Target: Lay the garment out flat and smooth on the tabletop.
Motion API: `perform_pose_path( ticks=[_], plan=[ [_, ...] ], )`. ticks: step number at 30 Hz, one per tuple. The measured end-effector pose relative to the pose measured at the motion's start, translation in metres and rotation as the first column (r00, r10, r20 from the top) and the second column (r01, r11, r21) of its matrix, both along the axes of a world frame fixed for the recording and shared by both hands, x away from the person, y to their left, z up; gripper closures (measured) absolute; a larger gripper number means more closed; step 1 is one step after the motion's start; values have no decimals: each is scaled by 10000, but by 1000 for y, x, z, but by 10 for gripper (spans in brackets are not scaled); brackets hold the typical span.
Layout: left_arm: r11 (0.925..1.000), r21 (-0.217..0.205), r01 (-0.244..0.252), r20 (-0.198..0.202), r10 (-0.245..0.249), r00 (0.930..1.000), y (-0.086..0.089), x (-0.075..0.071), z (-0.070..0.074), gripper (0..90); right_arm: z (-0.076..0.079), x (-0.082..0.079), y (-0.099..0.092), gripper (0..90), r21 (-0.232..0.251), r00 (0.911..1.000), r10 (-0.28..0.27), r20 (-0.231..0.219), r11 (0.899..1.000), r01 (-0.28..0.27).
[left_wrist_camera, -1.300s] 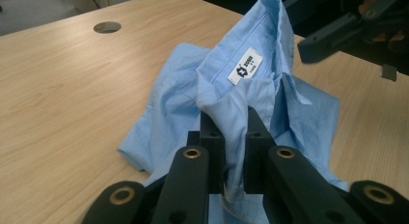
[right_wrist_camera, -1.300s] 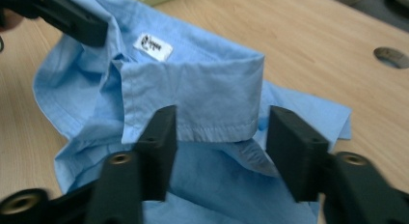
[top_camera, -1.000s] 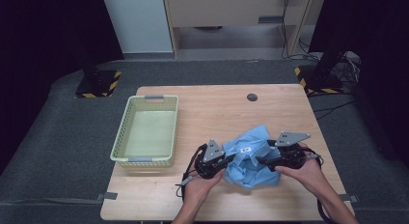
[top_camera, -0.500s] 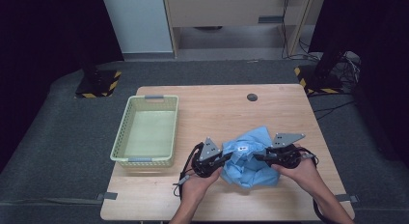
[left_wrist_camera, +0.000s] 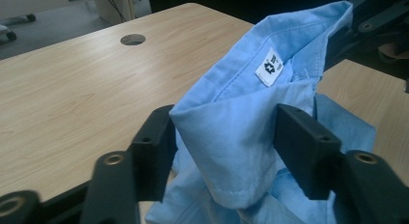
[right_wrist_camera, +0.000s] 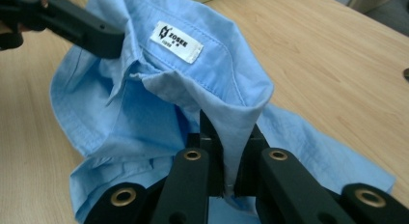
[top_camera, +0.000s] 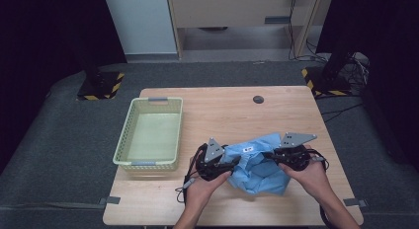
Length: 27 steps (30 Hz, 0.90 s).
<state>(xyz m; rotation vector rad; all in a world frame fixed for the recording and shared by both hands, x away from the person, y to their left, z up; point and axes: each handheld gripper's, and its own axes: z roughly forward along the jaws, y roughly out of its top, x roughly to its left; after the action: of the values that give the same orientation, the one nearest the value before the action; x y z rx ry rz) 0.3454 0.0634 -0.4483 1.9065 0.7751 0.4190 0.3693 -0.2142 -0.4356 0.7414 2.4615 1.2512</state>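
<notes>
A light blue shirt (top_camera: 257, 167) lies crumpled on the wooden table (top_camera: 222, 110) near its front edge, its collar with a white label (right_wrist_camera: 176, 42) lifted. My left gripper (top_camera: 228, 160) is at the collar's left end. Its jaws have just been opening, and the collar fold (left_wrist_camera: 231, 132) sits loosely between its pads (left_wrist_camera: 156, 147). My right gripper (top_camera: 269, 154) is at the collar's right end. Its jaws have just been closing and are now shut on the collar's edge (right_wrist_camera: 236, 132). The left gripper's black jaw (right_wrist_camera: 82, 28) also shows far off in the right gripper view.
A pale green basket (top_camera: 148, 165) stands on the table's left side, close to my left hand. A round cable hole (top_camera: 258, 99) is at the table's far middle. Black-and-yellow striped stands (top_camera: 101, 88) sit on the floor beyond the table.
The right gripper's jaws have closed onto the collar. The left gripper's jaws have opened around the collar fold. Both hands stay almost where they were.
</notes>
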Motion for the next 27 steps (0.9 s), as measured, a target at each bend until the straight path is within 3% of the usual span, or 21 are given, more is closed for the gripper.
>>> perform_pose_path(
  ticks=[5, 10, 27],
  plan=[
    [9999, -68, -113, -11, 113, 9999, 1, 0, 4, 308, 14, 0, 4, 860, -99, 9993, -324, 211, 9994, 327],
    [9996, -146, -255, -324, 250, 9992, 3, 2, 2, 265, 25, 0, 5, 861, -65, 9969, -693, 376, 9976, 695],
    [9987, 226, -452, -952, 472, 9943, -3, 2, -10, 242, 43, 4, 3, 864, 96, 9813, -1845, 546, 9828, 1842]
  ],
)
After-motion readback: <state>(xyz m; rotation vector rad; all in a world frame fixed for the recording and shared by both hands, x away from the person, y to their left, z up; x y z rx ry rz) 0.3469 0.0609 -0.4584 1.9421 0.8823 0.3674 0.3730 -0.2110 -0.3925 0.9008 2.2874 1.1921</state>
